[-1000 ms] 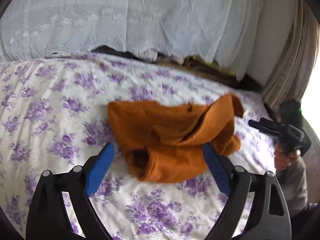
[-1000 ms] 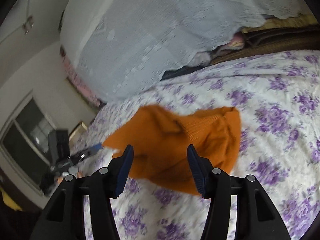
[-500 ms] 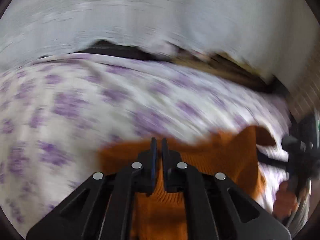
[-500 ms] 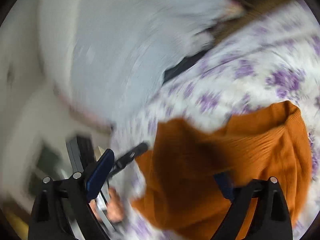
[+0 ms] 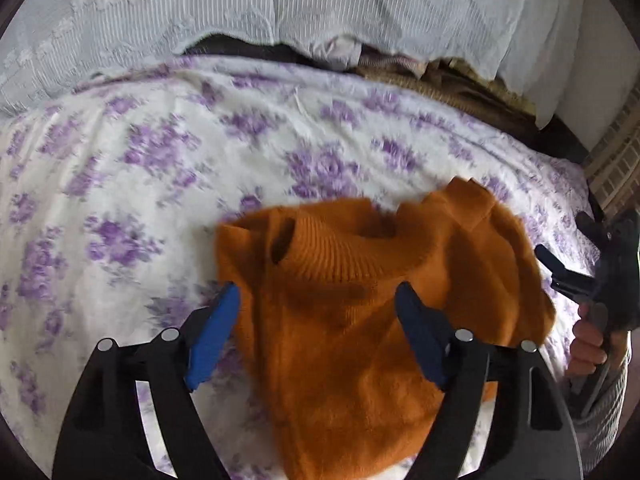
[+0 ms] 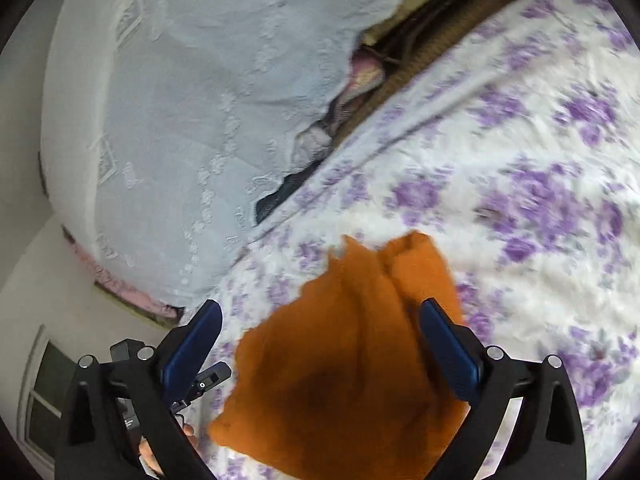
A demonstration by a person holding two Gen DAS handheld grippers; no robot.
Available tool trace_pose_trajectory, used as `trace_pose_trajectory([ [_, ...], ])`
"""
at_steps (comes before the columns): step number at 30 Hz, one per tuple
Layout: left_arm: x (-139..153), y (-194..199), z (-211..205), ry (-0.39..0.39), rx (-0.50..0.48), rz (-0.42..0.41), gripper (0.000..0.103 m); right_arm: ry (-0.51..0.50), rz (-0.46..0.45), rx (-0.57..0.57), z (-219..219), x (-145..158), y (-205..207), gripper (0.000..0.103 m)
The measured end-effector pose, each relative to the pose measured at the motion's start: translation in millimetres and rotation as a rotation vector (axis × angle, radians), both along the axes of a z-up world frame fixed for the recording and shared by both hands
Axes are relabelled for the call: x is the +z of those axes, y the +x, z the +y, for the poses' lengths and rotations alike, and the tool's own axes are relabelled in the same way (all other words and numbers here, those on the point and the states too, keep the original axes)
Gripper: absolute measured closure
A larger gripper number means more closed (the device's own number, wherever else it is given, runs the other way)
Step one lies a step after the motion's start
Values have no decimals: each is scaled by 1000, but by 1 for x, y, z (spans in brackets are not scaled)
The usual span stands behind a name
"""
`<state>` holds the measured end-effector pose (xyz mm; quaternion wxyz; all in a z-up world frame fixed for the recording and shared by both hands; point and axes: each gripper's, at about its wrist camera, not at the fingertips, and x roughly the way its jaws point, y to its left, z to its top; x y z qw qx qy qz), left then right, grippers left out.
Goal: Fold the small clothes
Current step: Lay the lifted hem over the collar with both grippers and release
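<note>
An orange knitted sweater (image 5: 360,320) lies crumpled on the bed's purple-flowered sheet (image 5: 140,160), its ribbed collar turned up. My left gripper (image 5: 316,292) hovers just above it, jaws opening; the left blue pad stands beside the sweater's edge and the right one over the knit, neither pressing. In the right wrist view the same sweater (image 6: 344,352) lies between and below the fingers of my right gripper (image 6: 320,307), whose jaws are opening wide and grip nothing. The right gripper (image 5: 560,272) also shows at the sweater's right side, held by a hand (image 5: 586,340).
A white lace cover (image 5: 320,8) drapes over stacked bedding at the back, with brown blankets (image 5: 460,80) peeking out beneath it. A striped curtain (image 5: 616,160) hangs at the right. A window (image 6: 44,392) and white wall lie beyond the bed's edge.
My left gripper went from open to shut over the sweater, and stands open again, closer in. The right gripper widened and dropped nearer the sweater. The sweater has shifted and its collar now stands up.
</note>
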<state>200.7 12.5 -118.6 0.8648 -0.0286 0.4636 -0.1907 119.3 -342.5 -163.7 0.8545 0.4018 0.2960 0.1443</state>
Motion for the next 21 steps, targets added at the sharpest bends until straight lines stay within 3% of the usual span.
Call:
trace_pose_trajectory([
  [2, -2, 6, -2, -67, -14, 6, 39, -16, -8, -34, -5, -8, -3, 4],
  [4, 3, 6, -9, -41, -39, -30, 73, 13, -12, -65, -11, -17, -2, 4],
  [5, 4, 5, -12, -22, -42, -45, 81, 34, -11, -81, -15, -21, -1, 4],
  [6, 6, 3, -15, -2, -51, -66, 100, 42, -14, -89, -17, -23, -2, 4],
  [7, 8, 1, -14, 2, -56, -86, 103, 38, -26, -94, -16, -23, -3, 4],
  [11, 27, -2, 11, 27, 102, -215, 103, -25, -61, -97, -9, -13, -7, 4],
  [13, 22, 10, 26, 48, 184, -181, 103, -46, -61, -90, -5, -9, -6, 4],
  [14, 11, 17, 29, 76, 200, -120, 103, -58, -57, -87, -3, -8, -8, 4],
  [16, 4, 10, 30, 18, 160, -78, 103, -79, -70, -79, 2, 0, -10, 4],
  [18, 9, -7, 17, 6, 77, -130, 101, -94, -116, -45, 10, 12, -15, 4],
  [20, 11, -19, -7, 79, -2, -177, 66, -111, -163, 11, 23, 23, -17, 4],
  [21, 8, -18, -15, 110, -14, -171, 31, -121, -174, 33, 29, 25, -17, 4],
])
